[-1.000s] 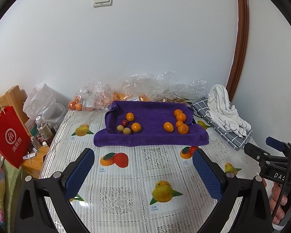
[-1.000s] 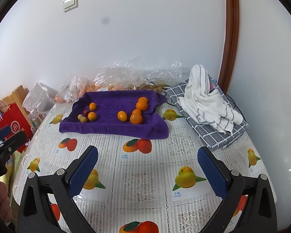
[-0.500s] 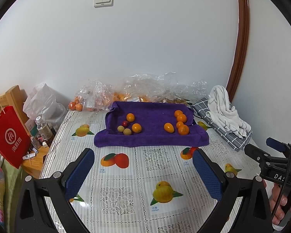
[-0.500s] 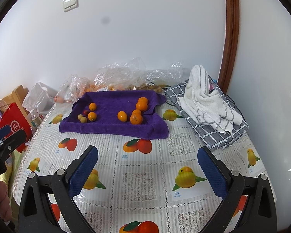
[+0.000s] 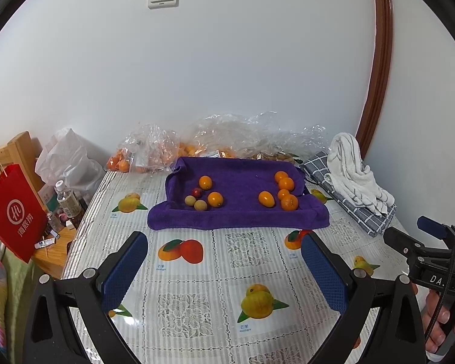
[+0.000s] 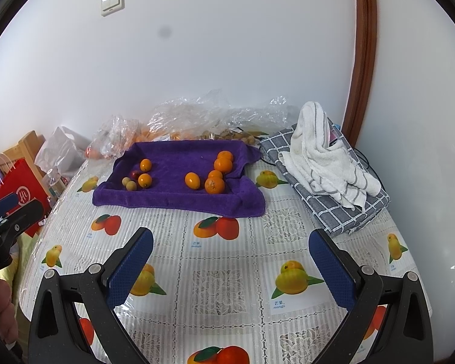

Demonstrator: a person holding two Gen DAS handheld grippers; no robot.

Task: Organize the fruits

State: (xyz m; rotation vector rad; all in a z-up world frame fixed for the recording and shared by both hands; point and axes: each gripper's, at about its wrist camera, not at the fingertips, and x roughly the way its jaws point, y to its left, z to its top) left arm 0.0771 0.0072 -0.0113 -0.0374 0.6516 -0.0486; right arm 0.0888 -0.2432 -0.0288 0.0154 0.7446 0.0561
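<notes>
A purple towel (image 5: 239, 182) (image 6: 179, 157) lies on the table with raised edges. On its left are two oranges (image 5: 215, 199), a red fruit (image 5: 197, 192) and two tan longans (image 5: 200, 205). On its right are several oranges (image 5: 289, 202) (image 6: 214, 185). My left gripper (image 5: 224, 268) is open and empty, well short of the towel. My right gripper (image 6: 230, 268) is open and empty, also short of the towel. Each gripper shows at the edge of the other's view.
Clear plastic bags (image 5: 239, 136) with more fruit lie behind the towel by the wall. A white towel on a grey checked cloth (image 6: 327, 163) lies at the right. A red paper bag (image 5: 12, 212), bottles and a wooden stand are off the table's left edge.
Both views have shifted very slightly; the left view sits a touch lower. Nothing on the table has moved and both grippers stay open.
</notes>
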